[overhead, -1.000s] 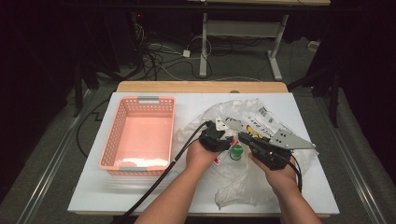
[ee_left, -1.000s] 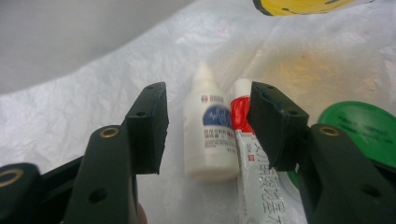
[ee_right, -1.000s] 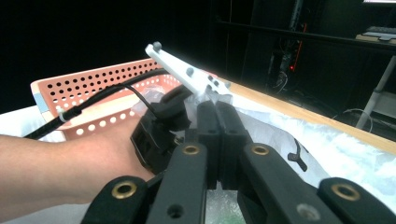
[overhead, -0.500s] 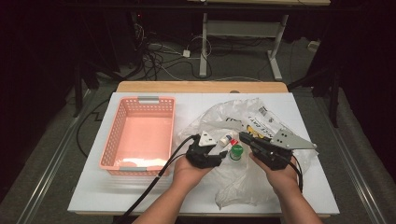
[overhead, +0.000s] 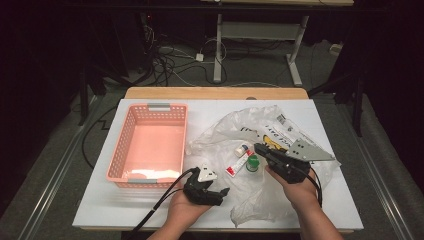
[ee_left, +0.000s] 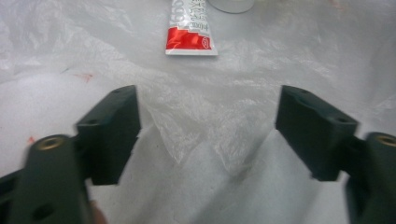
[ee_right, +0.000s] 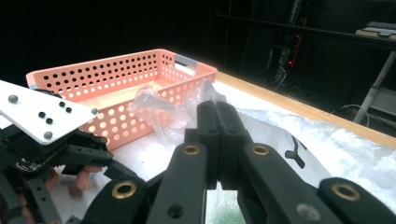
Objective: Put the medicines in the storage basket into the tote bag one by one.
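- Our left claw (ee_left: 208, 133) stood apart over the crumpled plastic bag (ee_left: 201, 107), its jaws having just been opening with nothing pressed between them.
- Just ahead lay the red-and-white tube (ee_left: 189, 29); its print was too blurred to read.
- Our right claw (ee_right: 217, 140) was pressed together, beside the green cap (overhead: 253, 162).
- The bag's black lettering was unreadable; the pink basket (overhead: 150, 107) sat at the table's (overhead: 100, 210) left.

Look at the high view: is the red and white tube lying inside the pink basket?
No, the tube lies on the plastic bag, beside the basket.
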